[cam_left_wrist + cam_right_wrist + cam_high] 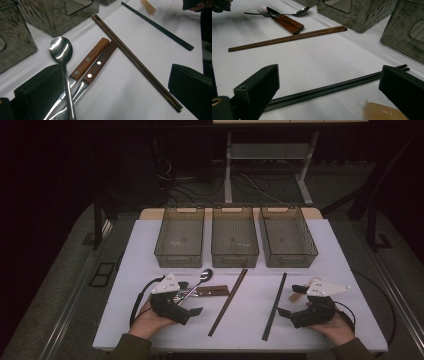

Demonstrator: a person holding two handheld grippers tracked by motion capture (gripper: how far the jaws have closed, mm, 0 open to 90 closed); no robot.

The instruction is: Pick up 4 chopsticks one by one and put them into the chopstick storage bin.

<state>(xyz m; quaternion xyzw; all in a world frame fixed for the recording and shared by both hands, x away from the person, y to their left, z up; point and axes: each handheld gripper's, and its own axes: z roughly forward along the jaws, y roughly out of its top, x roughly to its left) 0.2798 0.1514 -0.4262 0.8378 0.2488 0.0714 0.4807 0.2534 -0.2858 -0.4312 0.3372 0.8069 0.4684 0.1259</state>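
With both claws gaping and empty, the left claw (187,301) over the spoon (61,53) and the right claw (289,301) beside the black chopsticks (329,88) on the desk (250,320), I'd drop low and pinch mid-shaft before lifting.

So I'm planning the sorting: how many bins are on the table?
3. The clear grey plastic bins stand in a row along the far edge of the white table: left bin, middle bin, right bin. All look empty; none seems hidden.
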